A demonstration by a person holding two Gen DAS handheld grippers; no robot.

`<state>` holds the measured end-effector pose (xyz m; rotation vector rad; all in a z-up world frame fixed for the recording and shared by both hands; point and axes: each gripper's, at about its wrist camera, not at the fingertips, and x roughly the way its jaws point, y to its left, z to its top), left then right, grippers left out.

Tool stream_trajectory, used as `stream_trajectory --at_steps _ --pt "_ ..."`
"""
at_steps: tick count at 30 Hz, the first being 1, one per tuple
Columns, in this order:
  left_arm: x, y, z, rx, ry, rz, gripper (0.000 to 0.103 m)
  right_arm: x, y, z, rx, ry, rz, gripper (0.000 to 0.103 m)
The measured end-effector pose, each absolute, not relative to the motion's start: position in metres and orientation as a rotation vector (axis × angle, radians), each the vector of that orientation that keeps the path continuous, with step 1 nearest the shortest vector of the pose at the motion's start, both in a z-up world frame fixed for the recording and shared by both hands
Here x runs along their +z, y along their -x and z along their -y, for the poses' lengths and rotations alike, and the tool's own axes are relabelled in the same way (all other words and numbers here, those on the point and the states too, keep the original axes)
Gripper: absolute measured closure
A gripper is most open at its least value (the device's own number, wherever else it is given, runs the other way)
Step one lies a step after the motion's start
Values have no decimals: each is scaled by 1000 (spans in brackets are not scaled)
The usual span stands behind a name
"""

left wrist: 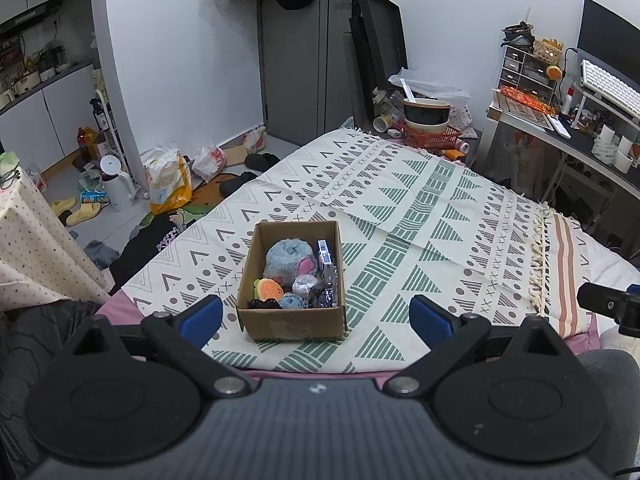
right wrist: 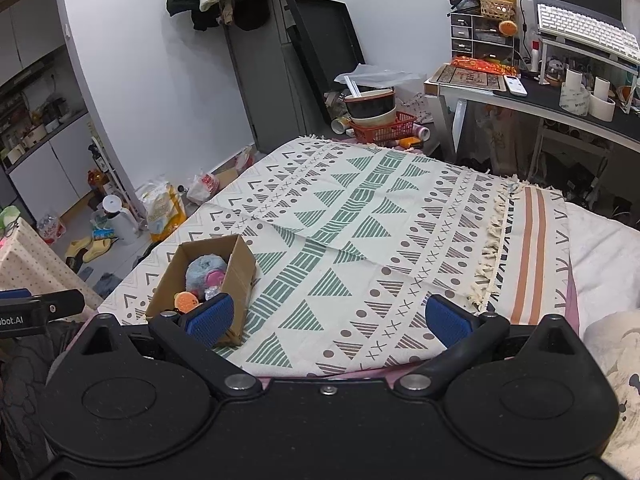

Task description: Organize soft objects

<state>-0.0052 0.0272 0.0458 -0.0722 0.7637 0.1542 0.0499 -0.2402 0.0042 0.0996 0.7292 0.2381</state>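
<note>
We see the cardboard box (left wrist: 291,280) of soft toys on the patterned blanket (left wrist: 420,208), dead ahead of our left gripper (left wrist: 316,316), long axis running away from it. Our right gripper (right wrist: 328,320) sits farther off, box to its left; both are spread wide, holding nothing.

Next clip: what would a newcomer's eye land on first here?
The open cardboard box near the front edge of the patterned blanket, holding a fluffy blue plush and an orange round toy. Both the left gripper and right gripper are open and empty.
</note>
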Motion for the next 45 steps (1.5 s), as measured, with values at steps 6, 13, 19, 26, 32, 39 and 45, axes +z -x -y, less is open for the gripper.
stream_trajectory --at_steps 6,13,19,26,32,39,45 --pt "50 8 -24 155 58 -760 4 5 -48 240 244 -89 -726 0" --pt "51 10 -21 155 38 -753 4 3 -47 238 251 -76 -731 0" --pt "49 12 -18 146 36 -757 4 0 -47 240 254 -77 -732 0" --pt "43 12 -16 139 31 -768 4 -5 -47 240 259 -70 -738 0" --pt "41 11 -15 138 30 -765 4 -10 -48 241 262 -77 -746 0" --pt "37 7 -12 136 33 -770 4 -16 -52 242 262 -80 -758 0" --pt "29 1 -12 135 40 -782 4 -22 -56 243 260 -82 -771 0"
